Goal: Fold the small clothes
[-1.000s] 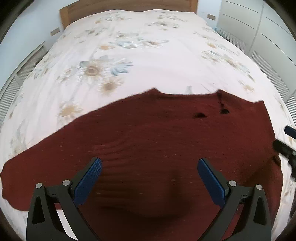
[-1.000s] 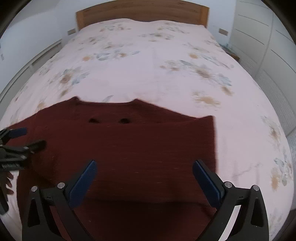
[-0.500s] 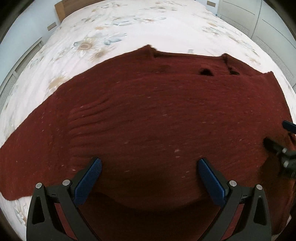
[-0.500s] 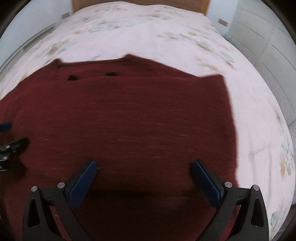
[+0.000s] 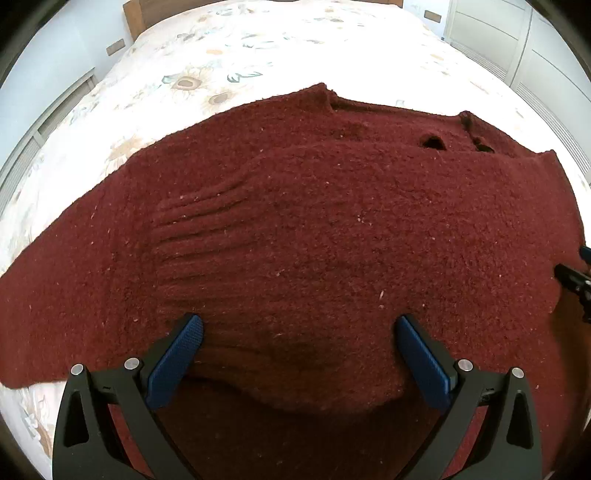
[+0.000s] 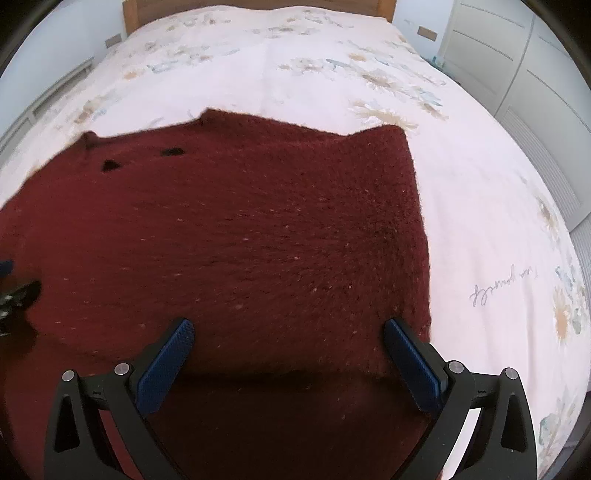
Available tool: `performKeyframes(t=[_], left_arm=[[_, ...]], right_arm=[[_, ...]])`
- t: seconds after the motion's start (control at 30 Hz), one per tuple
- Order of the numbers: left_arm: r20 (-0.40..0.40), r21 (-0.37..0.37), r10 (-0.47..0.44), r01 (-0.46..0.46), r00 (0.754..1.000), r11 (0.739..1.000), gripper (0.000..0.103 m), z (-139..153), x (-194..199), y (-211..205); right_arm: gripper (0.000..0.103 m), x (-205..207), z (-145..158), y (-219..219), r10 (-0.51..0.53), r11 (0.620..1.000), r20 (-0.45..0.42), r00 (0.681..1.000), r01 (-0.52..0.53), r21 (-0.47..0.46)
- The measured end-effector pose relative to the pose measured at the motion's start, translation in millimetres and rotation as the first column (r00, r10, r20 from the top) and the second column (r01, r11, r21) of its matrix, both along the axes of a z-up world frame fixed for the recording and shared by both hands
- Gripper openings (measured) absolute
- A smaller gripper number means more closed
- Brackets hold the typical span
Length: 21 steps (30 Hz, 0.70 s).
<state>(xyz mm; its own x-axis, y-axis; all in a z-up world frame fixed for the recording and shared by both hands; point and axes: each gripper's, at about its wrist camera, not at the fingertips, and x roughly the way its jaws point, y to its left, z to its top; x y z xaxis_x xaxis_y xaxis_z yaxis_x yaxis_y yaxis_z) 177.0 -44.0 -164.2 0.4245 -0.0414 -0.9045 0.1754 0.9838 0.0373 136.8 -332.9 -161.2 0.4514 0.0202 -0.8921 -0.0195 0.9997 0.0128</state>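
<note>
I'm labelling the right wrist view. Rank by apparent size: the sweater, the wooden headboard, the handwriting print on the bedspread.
1. sweater, by far the largest.
2. wooden headboard, cropped by the frame edge and far away, so uncertain.
3. handwriting print, smallest.

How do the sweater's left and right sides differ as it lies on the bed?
On the dark red sweater, the left side trails out in a long sleeve across the floral bedspread; the right side ends in a straight vertical edge. The left side shows ribbed creases, the right looks smooth. Both lie flat on the bedspread.
</note>
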Motion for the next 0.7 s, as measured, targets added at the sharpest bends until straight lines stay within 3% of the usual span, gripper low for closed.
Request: performKeyframes(t=[0.2,0.33,0.43,0.53,0.6,0.7], left_arm=[[-0.013,-0.081,0.013,-0.014,1.0,0.997,0.102,18.1,-9.3,18.3],[0.024,-0.108,0.101,-0.097,0.995,0.989,0.102,45.6,-16.6,57.6],[0.041,-0.125,0.206,-0.2,0.978,0.972,0.102,66.8,-23.1,97.1],[0.055,-0.109,0.341,-0.334,0.938,0.936,0.102,78.4,-31.5,151.8],[0.061,-0.076,0.432,-0.427,0.9,0.901,0.102,81.2,-37.9,185.2],[0.026,-0.082,0.562,-0.558,0.827,0.826,0.102,79.9,-49.0,239.0]], right_arm=[[0.103,-24.0,27.7,3.4,0.017,1.0,0.004,1.0,-0.017,0.026],[0.103,-45.8,49.9,0.1,0.002,0.999,0.031,1.0,-0.003,0.04],[0.103,-57.6,63.1,-6.3,-0.025,0.999,0.048,0.999,0.023,0.039],[0.103,-68.0,67.0,-8.7,-0.042,0.999,0.061,0.997,0.042,0.007],[0.103,-73.0,67.3,-10.2,-0.055,0.998,0.056,0.997,0.055,0.0],[0.103,-74.8,65.6,-17.5,-0.073,0.997,0.047,0.996,0.073,0.014]])
